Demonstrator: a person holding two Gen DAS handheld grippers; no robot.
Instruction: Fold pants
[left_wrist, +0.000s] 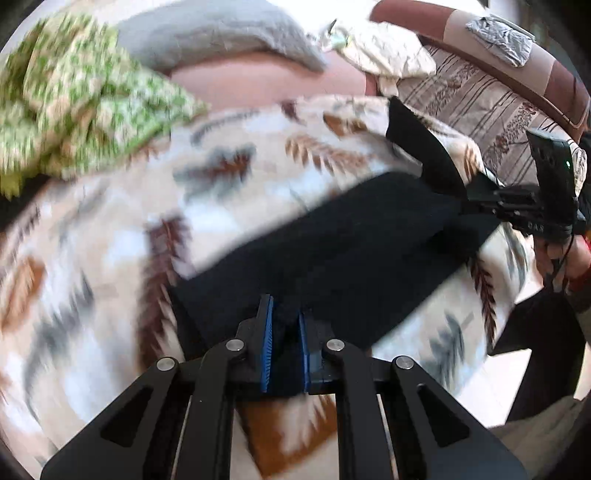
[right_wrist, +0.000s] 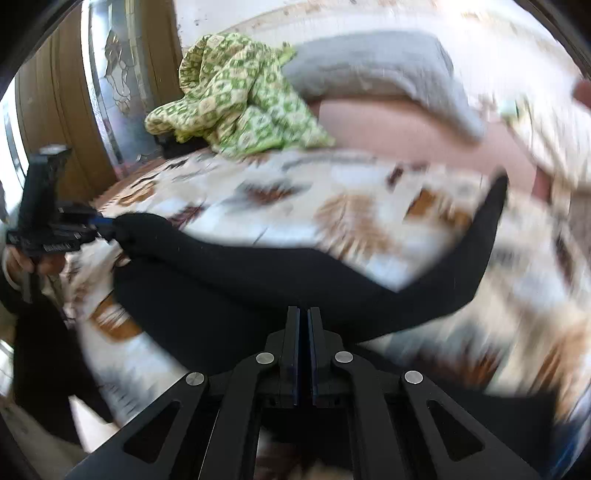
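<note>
Bed (left_wrist: 110, 295) fills most of both views, covered w/ a cream blanket (right_wrist: 314, 206) patterned in brown, rust and grey leaf shapes; heavy motion blur over it. At the far end a bare pink stretch of mattress (left_wrist: 258, 81), w/ a grey pillow (left_wrist: 221, 33) lying across it. Beside the pillow, a crumpled green-and-cream checked cloth (right_wrist: 240, 107) heaped on the blanket. Far right in the left wrist view, a striped brown-beige cover (left_wrist: 480, 110) and a brown curved edge w/ a silver tape patch (left_wrist: 498, 40).

Black pants (left_wrist: 351, 251) lie on the blanket toward the near side, stretched between the two grippers; one leg (right_wrist: 491, 221) runs up and away across the blanket, other parts bunched and raised off the surface.

Left gripper (left_wrist: 286, 325): blue pads clenched on a fold of the black fabric, cloth visibly pinched between them. Seen from the right wrist view it sits at far left (right_wrist: 99, 225), gripping the pants' end, w/ a hand (right_wrist: 40, 262) under it on the handle.

Right gripper (right_wrist: 303, 325): fingers pressed nearly together, black fabric right at the tips and under them; it grasps the pants edge. From the left wrist view it's at far right (left_wrist: 465, 206), pants pulled into a point at its tips.
</note>
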